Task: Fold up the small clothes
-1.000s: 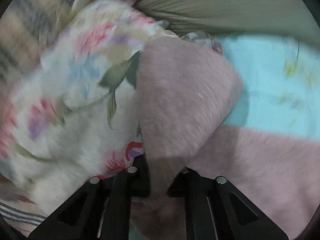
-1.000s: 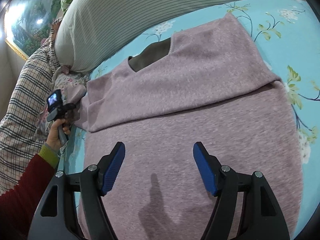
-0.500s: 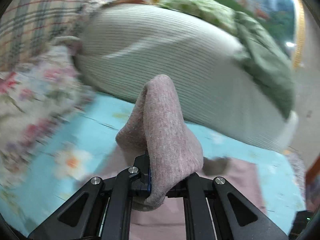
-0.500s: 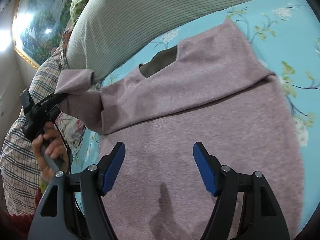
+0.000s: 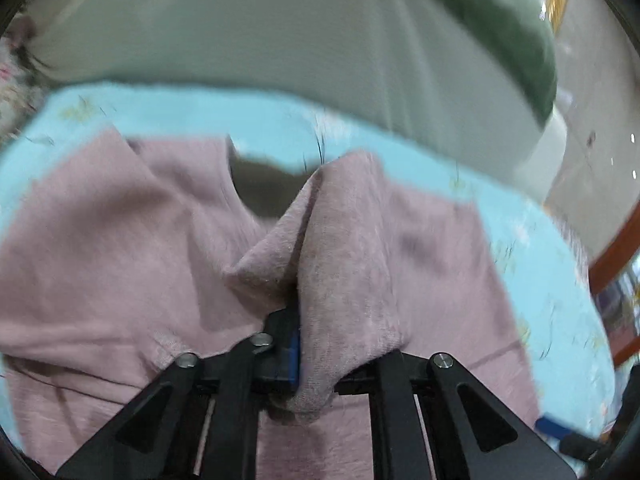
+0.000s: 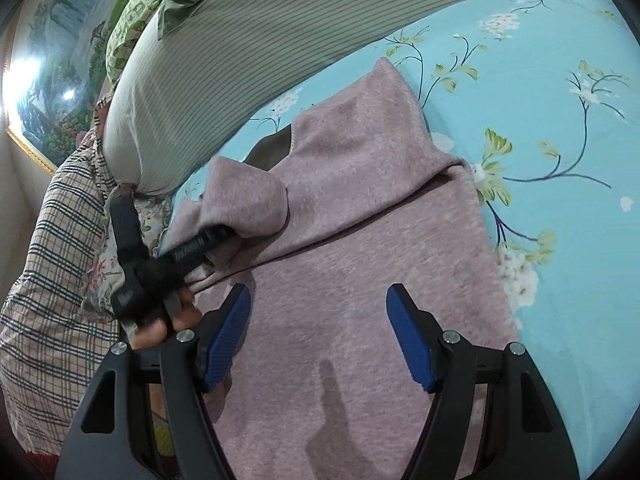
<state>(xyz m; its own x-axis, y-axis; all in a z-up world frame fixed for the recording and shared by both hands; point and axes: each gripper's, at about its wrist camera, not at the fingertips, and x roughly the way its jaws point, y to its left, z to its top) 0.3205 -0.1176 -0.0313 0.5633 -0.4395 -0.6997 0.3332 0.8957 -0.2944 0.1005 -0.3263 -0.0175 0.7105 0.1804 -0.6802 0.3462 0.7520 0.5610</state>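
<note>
Left gripper (image 5: 316,344) opening, pink sweater (image 6: 360,272) sleeve (image 5: 336,264) still between pads, over garment's far left. Right gripper (image 6: 320,336) wide, empty, above sweater on blue floral sheet (image 6: 560,120). Lettering on left gripper unreadable.

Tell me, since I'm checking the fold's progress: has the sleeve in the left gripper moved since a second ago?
Yes. In the right wrist view, the sleeve has come from the plaid blanket edge across onto the sweater, toward its neckline. The left gripper is opening, sleeve still between.
</note>
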